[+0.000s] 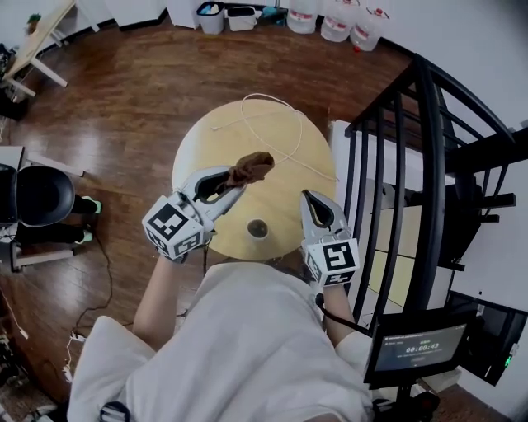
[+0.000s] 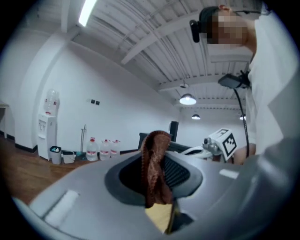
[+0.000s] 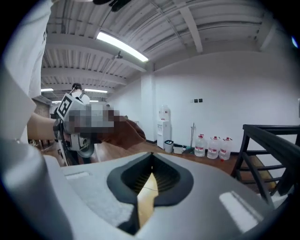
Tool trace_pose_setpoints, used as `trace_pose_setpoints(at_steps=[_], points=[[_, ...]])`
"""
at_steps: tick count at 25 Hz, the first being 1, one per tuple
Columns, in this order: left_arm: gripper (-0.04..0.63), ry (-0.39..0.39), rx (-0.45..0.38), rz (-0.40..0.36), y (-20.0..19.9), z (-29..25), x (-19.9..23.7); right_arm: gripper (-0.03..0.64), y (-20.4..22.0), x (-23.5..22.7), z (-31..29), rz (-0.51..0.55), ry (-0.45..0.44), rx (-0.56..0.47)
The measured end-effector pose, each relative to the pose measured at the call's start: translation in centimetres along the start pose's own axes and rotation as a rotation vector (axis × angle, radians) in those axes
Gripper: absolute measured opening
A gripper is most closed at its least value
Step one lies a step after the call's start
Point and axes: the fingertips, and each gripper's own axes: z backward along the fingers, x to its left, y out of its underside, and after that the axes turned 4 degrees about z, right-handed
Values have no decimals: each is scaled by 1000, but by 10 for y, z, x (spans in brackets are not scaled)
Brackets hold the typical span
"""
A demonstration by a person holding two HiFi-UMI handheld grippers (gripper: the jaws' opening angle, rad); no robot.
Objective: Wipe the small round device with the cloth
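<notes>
Rnd wood table, white cable, water jugs, blk railing

Head view looked steeply down, close above the table; both gripper views faced level, sharing the far-wall bottles.

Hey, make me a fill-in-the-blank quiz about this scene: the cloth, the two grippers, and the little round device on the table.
1. The cloth, pinched in the left gripper's fingers, is ____ in colour.
2. The right gripper is shut and holds ____.
3. The small round device lies on the round wooden table, touched by ____ gripper.

Missing words: brown; nothing; neither.
</notes>
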Motion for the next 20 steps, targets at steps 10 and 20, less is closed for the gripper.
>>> trace_pose_setpoints(at_steps=[10, 20], points=[[106, -27, -168, -44, -41, 28, 0, 3, -59, -36, 24, -28, 134, -118], [107, -39, -161, -50, -40, 35, 13, 3, -76, -21, 24, 6, 145, -152]])
